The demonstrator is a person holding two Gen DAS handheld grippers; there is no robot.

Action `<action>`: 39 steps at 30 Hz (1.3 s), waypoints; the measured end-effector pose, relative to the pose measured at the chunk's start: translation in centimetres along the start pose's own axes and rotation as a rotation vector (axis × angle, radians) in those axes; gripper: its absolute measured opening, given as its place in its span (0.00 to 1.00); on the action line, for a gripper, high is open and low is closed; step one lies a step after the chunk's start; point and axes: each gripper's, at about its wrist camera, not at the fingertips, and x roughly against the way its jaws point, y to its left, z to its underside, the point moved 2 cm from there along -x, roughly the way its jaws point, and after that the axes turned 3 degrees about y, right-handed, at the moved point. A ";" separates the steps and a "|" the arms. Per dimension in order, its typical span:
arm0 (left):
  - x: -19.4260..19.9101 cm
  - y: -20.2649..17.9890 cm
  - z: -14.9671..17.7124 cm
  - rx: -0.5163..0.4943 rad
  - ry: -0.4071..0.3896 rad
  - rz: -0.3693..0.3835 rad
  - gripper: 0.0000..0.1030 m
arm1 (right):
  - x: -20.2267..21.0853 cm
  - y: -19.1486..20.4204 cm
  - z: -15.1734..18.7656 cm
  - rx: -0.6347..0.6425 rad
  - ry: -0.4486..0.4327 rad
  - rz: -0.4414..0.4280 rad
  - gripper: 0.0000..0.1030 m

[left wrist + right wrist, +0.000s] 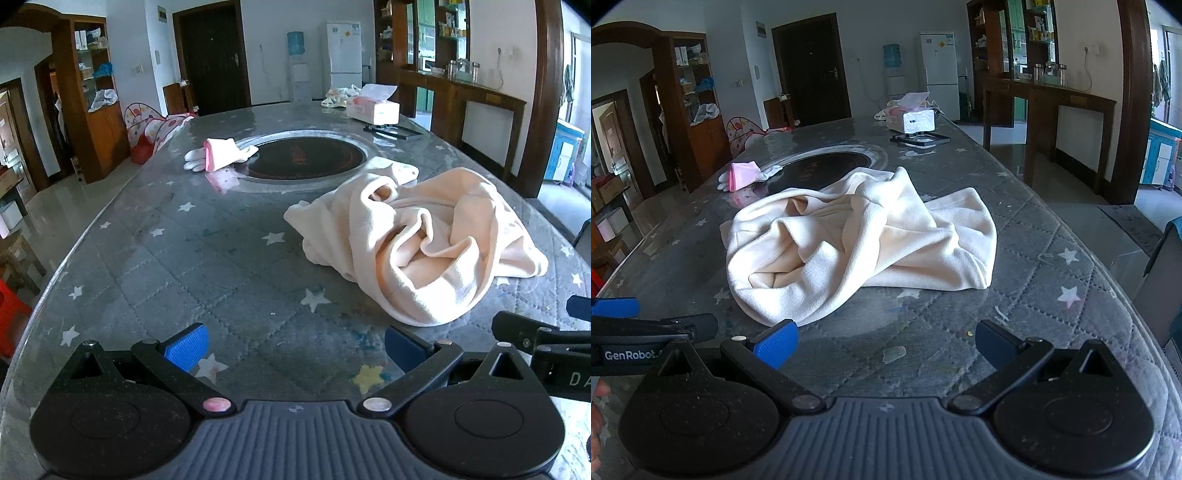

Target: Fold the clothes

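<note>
crumpled cream garment (857,240) on table (221,266), both grippers' fingers spread, empty

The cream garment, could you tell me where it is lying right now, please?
The cream garment lies crumpled on the table, just ahead of both open grippers and in front of the round black cooktop.

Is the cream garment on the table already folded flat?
No. The cream garment lies crumpled in a loose heap on the table, untouched by either gripper.
</note>
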 end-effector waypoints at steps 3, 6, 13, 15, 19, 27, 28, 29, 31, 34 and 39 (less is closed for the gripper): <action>-0.1 -0.1 0.0 -0.004 0.001 -0.007 1.00 | -0.1 0.0 -0.1 0.000 0.002 -0.001 1.00; -0.2 -0.1 -0.1 -0.009 0.005 -0.011 1.00 | -0.2 0.1 -0.1 -0.002 0.004 0.001 1.00; -0.4 -0.2 -0.3 -0.019 0.014 -0.018 1.00 | -0.4 0.2 -0.3 0.001 0.009 -0.001 1.00; -0.5 -0.2 -0.4 -0.023 0.015 -0.020 1.00 | -0.4 0.2 -0.3 0.001 0.010 -0.001 1.00; -0.6 -0.2 -0.5 -0.027 0.020 -0.020 1.00 | -0.5 0.1 -0.4 0.001 0.011 -0.001 1.00; -1.0 -0.3 -0.9 -0.036 0.032 -0.019 1.00 | -0.7 0.1 -0.8 0.005 0.017 -0.003 1.00; -1.1 -0.3 -0.9 -0.036 0.033 -0.018 1.00 | -0.8 0.1 -0.9 0.005 0.017 -0.004 1.00; -1.1 -0.3 -1.0 -0.035 0.034 -0.017 1.00 | -0.9 0.1 -0.9 0.006 0.018 -0.004 1.00; -1.1 -0.3 -1.2 -0.035 0.034 -0.016 1.00 | -0.9 0.0 -1.1 0.007 0.019 -0.005 1.00; -1.3 -0.3 -1.4 -0.035 0.036 -0.020 1.00 | -1.0 0.1 -1.2 0.010 0.021 -0.006 1.00; -1.5 -0.2 -1.8 -0.030 0.045 -0.017 1.00 | -1.2 0.1 -1.6 0.018 0.019 -0.008 1.00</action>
